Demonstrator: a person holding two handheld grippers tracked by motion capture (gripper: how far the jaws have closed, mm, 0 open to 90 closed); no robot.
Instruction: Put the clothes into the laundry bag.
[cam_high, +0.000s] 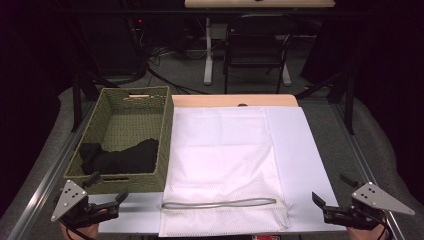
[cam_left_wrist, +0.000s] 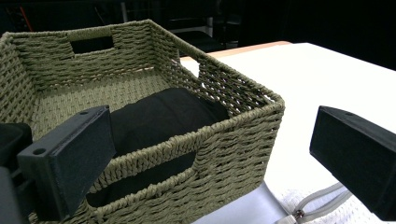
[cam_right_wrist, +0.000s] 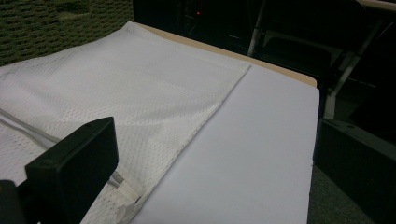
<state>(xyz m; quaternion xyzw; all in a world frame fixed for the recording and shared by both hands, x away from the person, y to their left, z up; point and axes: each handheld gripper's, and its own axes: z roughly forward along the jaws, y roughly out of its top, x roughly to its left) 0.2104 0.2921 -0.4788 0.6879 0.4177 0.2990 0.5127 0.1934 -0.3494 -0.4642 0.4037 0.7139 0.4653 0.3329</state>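
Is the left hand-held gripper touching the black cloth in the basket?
Apart. The left gripper view shows the left hand-held gripper open outside the basket, whose woven wall stands between its jaws and the black cloth.

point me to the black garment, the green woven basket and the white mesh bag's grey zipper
black folded garment (cam_high: 125, 159), high view, its middle
green woven basket (cam_high: 167, 135), high view, right wall's rim
grey zipper (cam_high: 220, 204), high view, mid-length

The rectangular white-topped table (cam_high: 305, 165), with a strip of pale wood along its far edge, carries two things. A woven olive-green rectangular basket (cam_high: 165, 150) stands along its left edge, from the far-left corner almost to the near edge. A flat white mesh laundry bag (cam_high: 220, 160) lies just beside it across the middle, its grey zipper (cam_high: 220, 203) along the near edge.
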